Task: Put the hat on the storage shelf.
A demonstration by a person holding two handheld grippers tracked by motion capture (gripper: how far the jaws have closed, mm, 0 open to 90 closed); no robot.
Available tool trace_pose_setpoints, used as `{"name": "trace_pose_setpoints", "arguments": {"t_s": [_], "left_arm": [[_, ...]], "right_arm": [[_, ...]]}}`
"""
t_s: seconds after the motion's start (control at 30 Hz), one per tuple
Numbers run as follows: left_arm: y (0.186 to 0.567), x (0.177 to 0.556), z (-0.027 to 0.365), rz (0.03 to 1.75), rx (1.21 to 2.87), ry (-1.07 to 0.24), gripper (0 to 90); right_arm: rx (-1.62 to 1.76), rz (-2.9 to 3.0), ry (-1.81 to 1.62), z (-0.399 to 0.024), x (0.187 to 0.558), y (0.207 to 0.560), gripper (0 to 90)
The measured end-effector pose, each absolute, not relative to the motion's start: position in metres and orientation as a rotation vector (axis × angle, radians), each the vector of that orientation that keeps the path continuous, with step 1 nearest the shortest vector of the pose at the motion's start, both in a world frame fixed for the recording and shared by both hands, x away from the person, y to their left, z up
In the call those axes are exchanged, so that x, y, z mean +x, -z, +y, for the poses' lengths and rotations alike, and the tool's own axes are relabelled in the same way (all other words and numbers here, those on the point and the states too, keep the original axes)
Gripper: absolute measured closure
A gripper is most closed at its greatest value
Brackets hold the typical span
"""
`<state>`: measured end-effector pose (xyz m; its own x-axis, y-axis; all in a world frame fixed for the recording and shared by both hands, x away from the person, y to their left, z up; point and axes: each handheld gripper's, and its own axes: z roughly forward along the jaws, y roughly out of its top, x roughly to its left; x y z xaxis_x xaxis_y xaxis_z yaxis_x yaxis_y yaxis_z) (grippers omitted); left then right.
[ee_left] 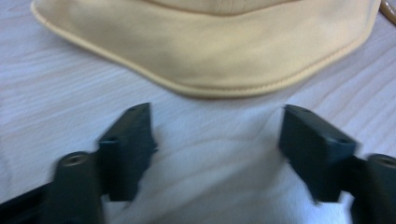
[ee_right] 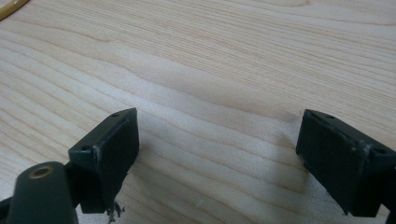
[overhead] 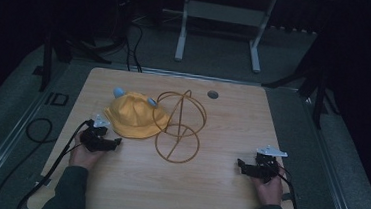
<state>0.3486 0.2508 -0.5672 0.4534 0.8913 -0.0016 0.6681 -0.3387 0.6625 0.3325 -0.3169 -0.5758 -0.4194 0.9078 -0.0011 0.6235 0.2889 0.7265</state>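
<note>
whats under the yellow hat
The yellow hat lies brim-down on the wooden table, beside the wire stand. Its crown hides anything beneath.

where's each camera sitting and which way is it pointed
High view: above the person's side, looking forward and down on the light wooden table; forearms, hands, left gripper and right gripper show.
Left gripper view: rides the left gripper, looking between its open black jaws at the yellow fabric hat.
Right gripper view: rides the right gripper, open jaws over bare wood, a bit of orange wire stand at the corner.
Shared: the high and left gripper views both show the hat.
</note>
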Motion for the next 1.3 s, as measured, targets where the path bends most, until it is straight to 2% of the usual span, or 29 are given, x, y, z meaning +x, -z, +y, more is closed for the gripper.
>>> {"name": "trace_pose_setpoints", "arguments": {"t_s": [0.03,0.07,0.2,0.73,1.3], "left_arm": [[0.565,0.348,0.252,1.308,2.121,-0.484,33.5],[0.563,0.346,0.254,1.318,2.132,-0.475,39.1],[0.56,0.345,0.259,1.336,2.148,-0.452,45.5],[0.54,0.341,0.264,1.318,2.219,-0.448,51.3],[0.508,0.36,0.267,1.248,2.304,-0.445,53.0]], "right_arm": [[1.373,2.148,-0.924,-0.317,0.332,0.576,13.2],[1.373,2.147,-0.924,-0.317,0.332,0.576,13.2],[1.373,2.148,-0.924,-0.317,0.333,0.576,13.2],[1.372,2.148,-0.924,-0.317,0.333,0.576,13.2],[1.377,2.146,-0.927,-0.317,0.333,0.576,13.2]]}}
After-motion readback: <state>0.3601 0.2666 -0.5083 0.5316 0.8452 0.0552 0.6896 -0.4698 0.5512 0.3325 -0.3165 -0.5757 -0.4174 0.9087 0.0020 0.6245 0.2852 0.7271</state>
